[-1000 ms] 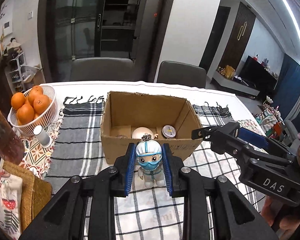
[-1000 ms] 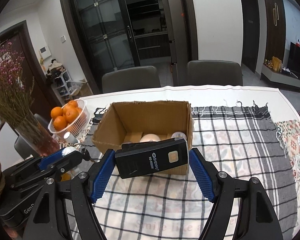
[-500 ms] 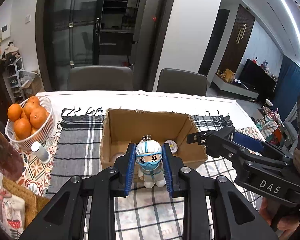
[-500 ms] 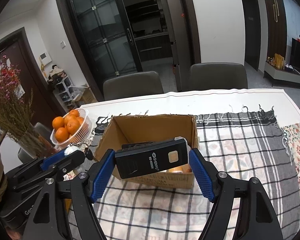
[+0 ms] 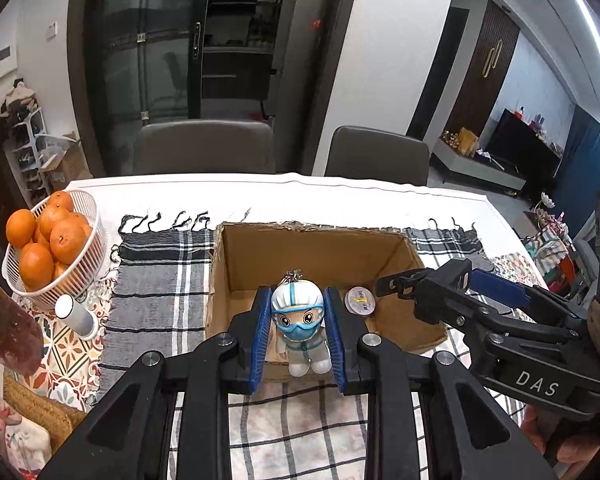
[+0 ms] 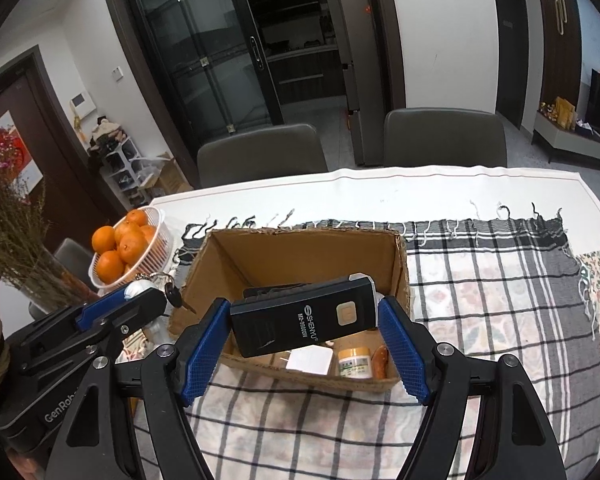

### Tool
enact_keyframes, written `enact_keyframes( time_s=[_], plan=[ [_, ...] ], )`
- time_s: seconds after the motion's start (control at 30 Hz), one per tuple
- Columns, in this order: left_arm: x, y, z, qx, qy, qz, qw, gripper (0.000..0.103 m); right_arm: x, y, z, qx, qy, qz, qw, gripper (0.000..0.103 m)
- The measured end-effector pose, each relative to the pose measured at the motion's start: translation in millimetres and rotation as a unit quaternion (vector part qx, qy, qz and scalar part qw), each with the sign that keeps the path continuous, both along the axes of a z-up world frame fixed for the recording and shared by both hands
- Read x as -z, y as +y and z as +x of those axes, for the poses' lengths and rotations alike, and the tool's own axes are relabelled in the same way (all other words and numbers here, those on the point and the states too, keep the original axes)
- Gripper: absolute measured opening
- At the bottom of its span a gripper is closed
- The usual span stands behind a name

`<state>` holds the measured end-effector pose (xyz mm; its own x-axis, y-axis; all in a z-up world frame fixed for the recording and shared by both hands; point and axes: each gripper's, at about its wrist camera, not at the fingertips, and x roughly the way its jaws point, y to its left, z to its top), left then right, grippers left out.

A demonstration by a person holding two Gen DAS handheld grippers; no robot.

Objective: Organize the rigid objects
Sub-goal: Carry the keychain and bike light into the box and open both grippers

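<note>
My left gripper (image 5: 298, 334) is shut on a small masked figurine keychain (image 5: 299, 328) and holds it over the near wall of an open cardboard box (image 5: 260, 256). My right gripper (image 6: 303, 334) is shut on a black SHENYU device (image 6: 304, 326), held crosswise above the near side of the same box (image 6: 300, 252). Inside the box lie a round tin (image 5: 359, 300), a small yellow-lidded jar (image 6: 354, 362) and a white block (image 6: 310, 362). The right gripper shows at the right of the left wrist view (image 5: 384, 286); the left gripper shows at the left of the right wrist view (image 6: 156, 304).
The box stands on a checked cloth (image 6: 500, 280) on a white table. A white basket of oranges (image 5: 46, 248) and a small white cylinder (image 5: 74, 316) are at the left, with a vase of dried flowers (image 6: 16, 240). Two grey chairs stand behind the table.
Both grippers have risen and moved forward over the box with their loads still held. The box interior now shows more from above.
</note>
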<state>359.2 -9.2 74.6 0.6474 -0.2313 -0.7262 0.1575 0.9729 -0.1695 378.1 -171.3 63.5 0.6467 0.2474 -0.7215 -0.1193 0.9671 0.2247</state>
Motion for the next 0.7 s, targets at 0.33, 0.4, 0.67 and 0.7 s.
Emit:
enact_keyframes(
  time_s=[0.33, 0.4, 0.67, 0.7],
  plan=[
    [18, -1, 24, -0.002, 0.028, 0.005, 0.9996, 0.027, 19, -1, 25, 0.001, 0.035, -0.003, 0.999, 0.076],
    [22, -2, 28, 0.0, 0.033, 0.005, 0.9994, 0.027, 23, -1, 30, 0.003, 0.043, -0.003, 0.999, 0.076],
    [37, -4, 41, -0.004, 0.055, 0.02, 0.9983, 0.027, 40, -2, 43, 0.004, 0.07, -0.008, 0.998, 0.076],
    [38, -5, 42, -0.004, 0.058, 0.021, 0.9981, 0.027, 41, -2, 45, 0.004, 0.073, -0.008, 0.997, 0.076]
  ],
)
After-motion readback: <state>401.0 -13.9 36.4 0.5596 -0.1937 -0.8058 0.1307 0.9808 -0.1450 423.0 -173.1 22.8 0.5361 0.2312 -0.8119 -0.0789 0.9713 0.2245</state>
